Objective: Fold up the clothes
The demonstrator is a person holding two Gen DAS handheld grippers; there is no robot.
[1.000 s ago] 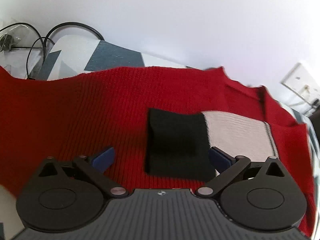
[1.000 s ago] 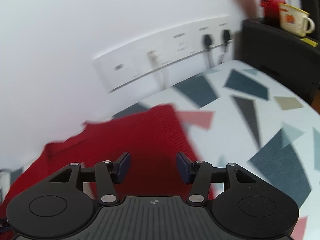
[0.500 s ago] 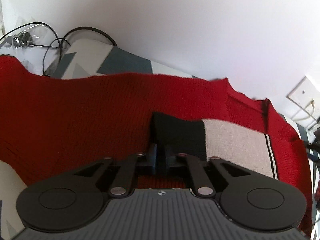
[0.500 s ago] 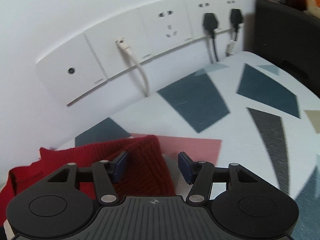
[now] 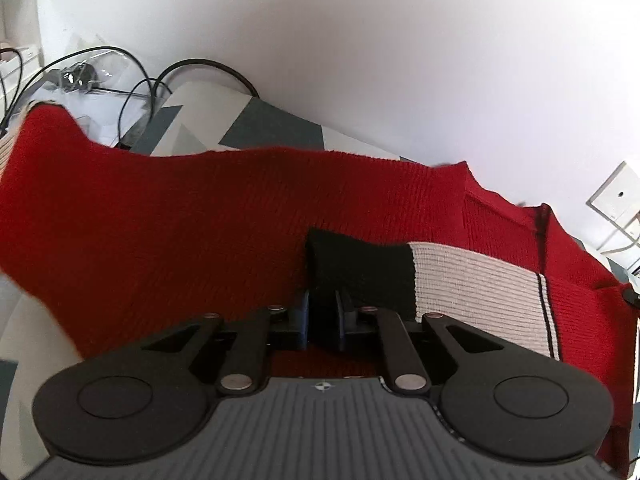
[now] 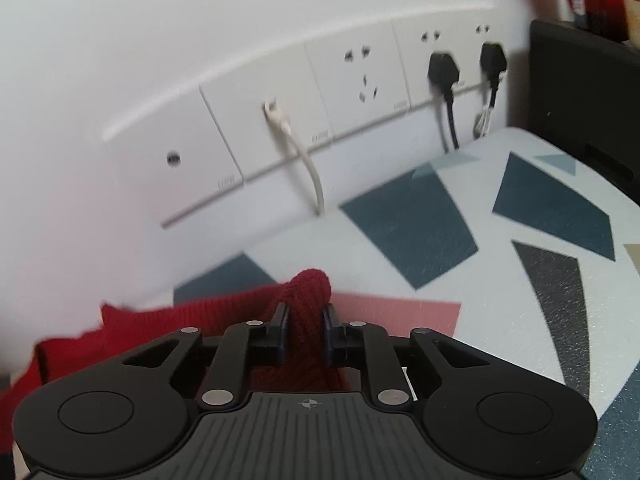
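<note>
Left gripper was closing w/ the black cuff of the sweater between its jaws, pads already pressing on the knit, so basically grasping it. The cuff sat at the end of a cream band w/ a thin black stripe near its right edge, all of it lying on top of the red body of the sweater. The sweater was spread wide across the table, which had a white top w/ blue-grey geometric patches. Far edge of the knit ran wavy from the left side over to the right. Black cables were tangled by the wall at the table's far left corner.

Right gripper was closing too, w/ a bunched fold of red knit between its jaws, squeezed into a lump poking up past the fingertips, so it was clenched on the sweater. The rest of the red fabric trailed off to the left behind it. Just right of it was a pink patch on the table. Behind, on the wall, a row of sockets: a white cable plugged into one, two black plugs further right. A black box stood at the table's right end, something red on top but too blurry to tell what.
</note>
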